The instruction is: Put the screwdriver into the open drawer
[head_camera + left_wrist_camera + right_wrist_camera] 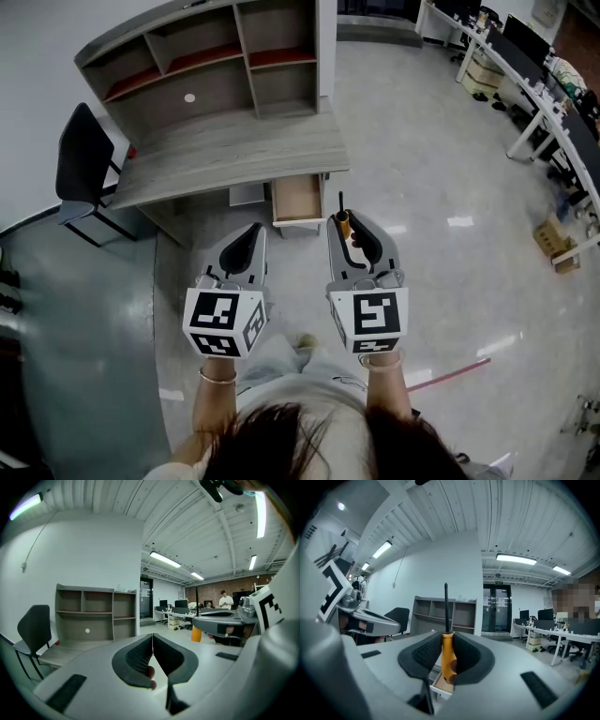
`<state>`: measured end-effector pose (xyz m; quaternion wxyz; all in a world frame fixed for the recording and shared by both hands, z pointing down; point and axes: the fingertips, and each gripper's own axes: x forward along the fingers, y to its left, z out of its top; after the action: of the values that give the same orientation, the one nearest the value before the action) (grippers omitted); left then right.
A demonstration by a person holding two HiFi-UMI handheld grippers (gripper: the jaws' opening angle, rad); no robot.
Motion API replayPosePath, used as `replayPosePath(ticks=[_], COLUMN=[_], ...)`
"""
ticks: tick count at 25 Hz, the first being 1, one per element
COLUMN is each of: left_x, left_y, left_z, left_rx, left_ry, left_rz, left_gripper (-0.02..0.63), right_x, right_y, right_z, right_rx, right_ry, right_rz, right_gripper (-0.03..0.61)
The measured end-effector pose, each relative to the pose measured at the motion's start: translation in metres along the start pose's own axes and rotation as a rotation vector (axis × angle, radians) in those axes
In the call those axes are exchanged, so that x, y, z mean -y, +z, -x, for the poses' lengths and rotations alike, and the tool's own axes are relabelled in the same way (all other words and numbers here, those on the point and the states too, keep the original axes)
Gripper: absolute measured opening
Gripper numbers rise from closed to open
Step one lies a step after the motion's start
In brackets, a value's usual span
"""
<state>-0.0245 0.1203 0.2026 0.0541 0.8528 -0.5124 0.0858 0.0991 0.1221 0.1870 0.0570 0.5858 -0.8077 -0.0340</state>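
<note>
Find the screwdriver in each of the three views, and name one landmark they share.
Head view: the screwdriver sits centre, clamped in the right tool.
Left gripper view: its orange handle shows right of centre.
Right gripper view: centre, upright between the jaws.
Shared landmark: the grey shelf unit.

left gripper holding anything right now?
No, the left gripper is empty: in its own view the jaws are pressed together with nothing between them.

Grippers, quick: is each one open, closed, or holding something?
Left gripper: jaws closed, nothing between them.
Right gripper: jaws closed on the screwdriver.
</note>
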Motion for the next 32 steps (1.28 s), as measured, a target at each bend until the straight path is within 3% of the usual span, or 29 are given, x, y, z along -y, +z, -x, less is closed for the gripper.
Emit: replayPosePath(ticks=[14,32], left_x=[-0.032,-0.116], left_y=[0.003,0.002], left_z=[-0.035,-0.120], left_rx=[0.002,-0.024], left_ry=[0.037,0.069], left_rz=[0.021,0.062], left_gripper=[0.018,0.018], right_x=[0.010,0.003], right_y=[-0.007,-0.017], right_z=[-0.040,-0.159], right_rx=[-0.012,-0.053], right_ry=[0.021,0.097], right_rz=[0.006,0.021], right_gripper=[0.089,0.089])
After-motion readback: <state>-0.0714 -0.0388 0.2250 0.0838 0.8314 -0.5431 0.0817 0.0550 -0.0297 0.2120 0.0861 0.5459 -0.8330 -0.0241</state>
